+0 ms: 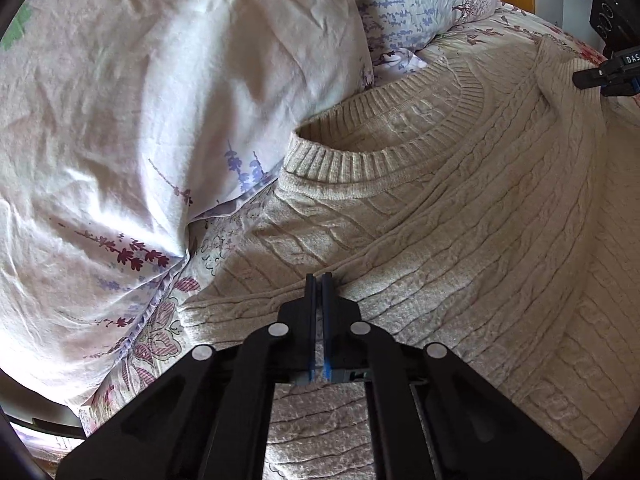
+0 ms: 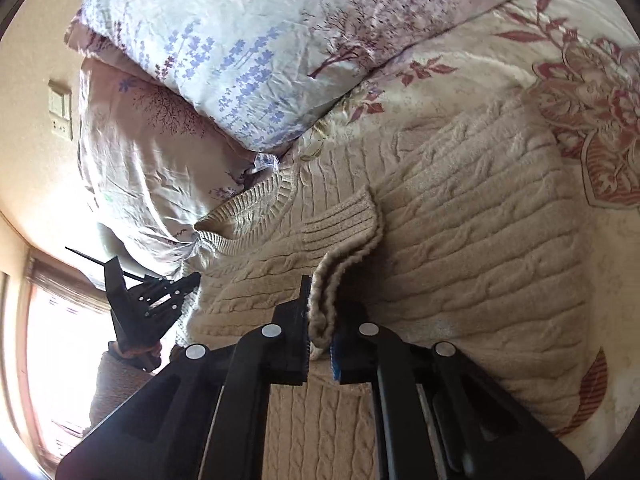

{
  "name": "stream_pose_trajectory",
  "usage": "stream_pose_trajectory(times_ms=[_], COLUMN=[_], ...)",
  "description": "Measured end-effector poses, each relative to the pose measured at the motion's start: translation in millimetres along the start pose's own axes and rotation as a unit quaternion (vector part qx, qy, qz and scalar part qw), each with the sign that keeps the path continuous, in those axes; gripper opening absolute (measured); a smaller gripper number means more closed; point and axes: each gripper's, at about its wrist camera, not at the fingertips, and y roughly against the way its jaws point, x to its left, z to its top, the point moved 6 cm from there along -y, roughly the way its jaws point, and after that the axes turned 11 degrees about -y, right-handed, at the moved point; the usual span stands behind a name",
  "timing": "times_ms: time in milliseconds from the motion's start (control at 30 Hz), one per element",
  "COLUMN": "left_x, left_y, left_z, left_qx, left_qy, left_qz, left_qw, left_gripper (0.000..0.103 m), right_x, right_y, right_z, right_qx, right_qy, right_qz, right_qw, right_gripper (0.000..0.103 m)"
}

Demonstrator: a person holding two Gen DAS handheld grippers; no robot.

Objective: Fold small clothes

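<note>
Looking at the cream cable-knit sweater (image 1: 460, 216), it's spread flat on the floral bed sheet (image 2: 460, 80), neckline up against the pillows (image 1: 160, 100). The left claw (image 1: 319, 284) is pinched tight on a ridge of knit near the left shoulder, nothing wide about it. The right claw (image 2: 320, 312) is clamped on the ribbed cuff (image 2: 340, 220) of the sleeve, which is already doubled over the body. So each claw sits on its own side with the sweater's long axis running away from the pillows. My guess is the next fold goes across that axis, inward.
</note>
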Motion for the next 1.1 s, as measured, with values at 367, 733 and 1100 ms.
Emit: stream_pose_trajectory(times_ms=[367, 733, 1100], left_x=[23.4, 18.0, 47.0], left_y=[5.9, 8.4, 5.9], left_z=[-11.4, -17.4, -33.3], left_qx=[-0.013, 0.01, 0.006], left_qy=[0.036, 0.001, 0.091], left_qz=[0.001, 0.002, 0.001], left_qw=[0.9993, 0.9999, 0.9958], left_gripper=[0.0, 0.045, 0.042], right_x=[7.8, -12.8, -13.5], right_y=[17.9, 1.5, -12.2], right_z=[7.8, 19.4, 23.1], right_qx=[-0.069, -0.014, -0.006], right_qy=[0.062, -0.021, 0.005], right_qz=[-0.061, -0.028, -0.053], right_qw=[0.994, 0.999, 0.999], right_gripper=[0.008, 0.032, 0.013])
